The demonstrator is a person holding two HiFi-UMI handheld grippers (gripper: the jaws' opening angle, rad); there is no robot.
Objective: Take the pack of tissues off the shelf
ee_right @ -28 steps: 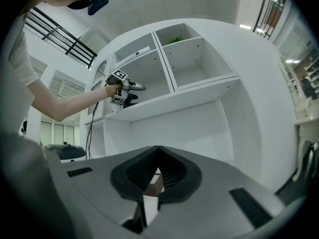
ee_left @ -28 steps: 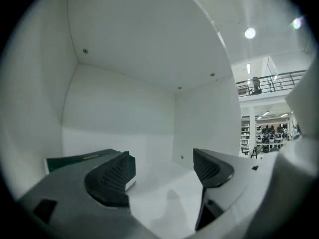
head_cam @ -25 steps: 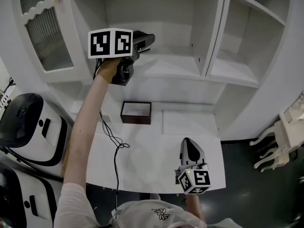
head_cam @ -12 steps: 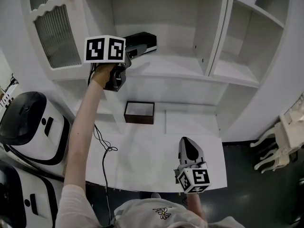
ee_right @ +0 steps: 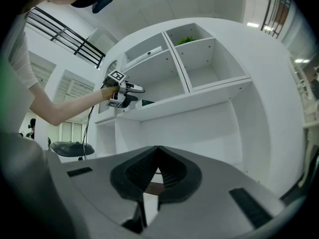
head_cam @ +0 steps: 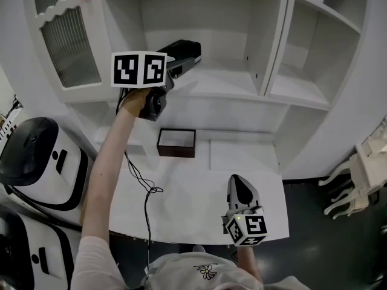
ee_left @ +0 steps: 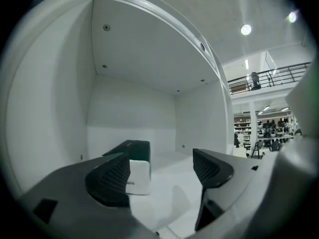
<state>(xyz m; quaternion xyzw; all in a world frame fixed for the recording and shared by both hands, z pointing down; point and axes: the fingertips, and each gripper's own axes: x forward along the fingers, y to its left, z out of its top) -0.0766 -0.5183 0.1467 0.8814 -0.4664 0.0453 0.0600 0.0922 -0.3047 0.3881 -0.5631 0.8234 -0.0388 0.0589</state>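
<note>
Reaching up in the head view, the left gripper (head_cam: 176, 67) points into an open shelf compartment (head_cam: 230, 83). This compartment holds the pack of tissues (head_cam: 181, 47), dark-topped, right at that gripper's tips. Below the left gripper, on the white counter (head_cam: 199, 204), sits a dark-brown tray (head_cam: 176, 151) with a white inside. A black cable (head_cam: 144, 183) trails over the counter. The right gripper (head_cam: 240, 193) is held low over the counter's near edge, the tray ahead of it and to its left.

Left gripper view: jaws apart, clasping nothing. The pack lies on the shelf floor just past the left jaw's tip, partly hidden behind it, its white end facing the camera.

Right gripper view: jaws together, nothing between them. Far ahead and above, the pack sits on its shelf beside the left gripper.
</note>
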